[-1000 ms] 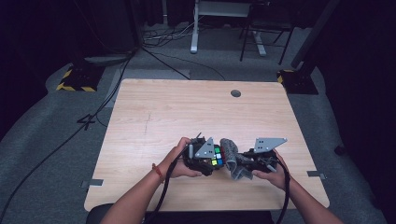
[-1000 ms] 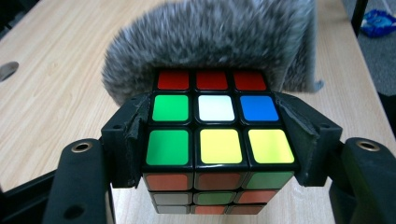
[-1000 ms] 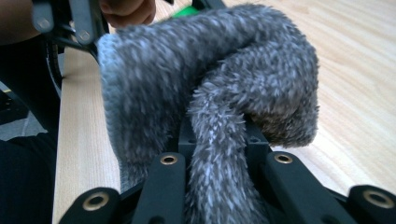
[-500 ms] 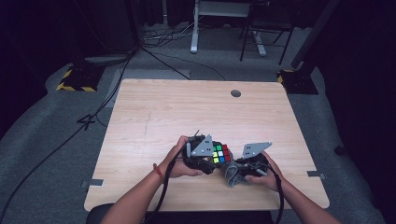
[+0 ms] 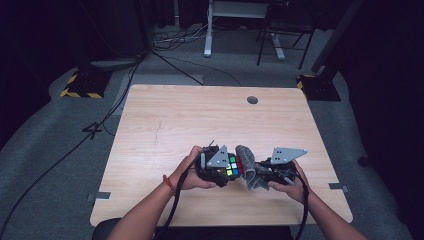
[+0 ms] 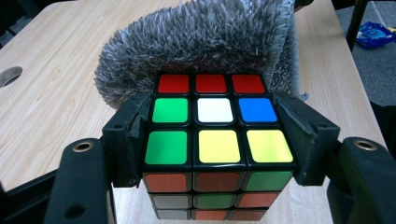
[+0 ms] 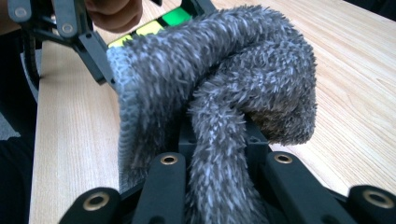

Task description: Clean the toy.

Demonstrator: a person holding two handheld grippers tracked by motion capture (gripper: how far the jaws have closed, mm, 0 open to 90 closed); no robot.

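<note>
Pale wooden table (image 5: pixel 165 125), one puzzle cube (image 6: pixel 217 135) near its front edge: glossy square stickers, clamped between the left gripper (image 6: pixel 215 140) pads. Just beyond the cube, one shaggy grey cloth (image 7: pixel 219 107), bunched, pinched by the right gripper (image 7: pixel 219 163), pressing the cube's far face.

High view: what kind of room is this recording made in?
Probably a lab or studio workspace, not a home: a bare wooden table on grey carpet, cables trailing across the floor, and hazard-striped stand bases set around it in a dark room.
</note>
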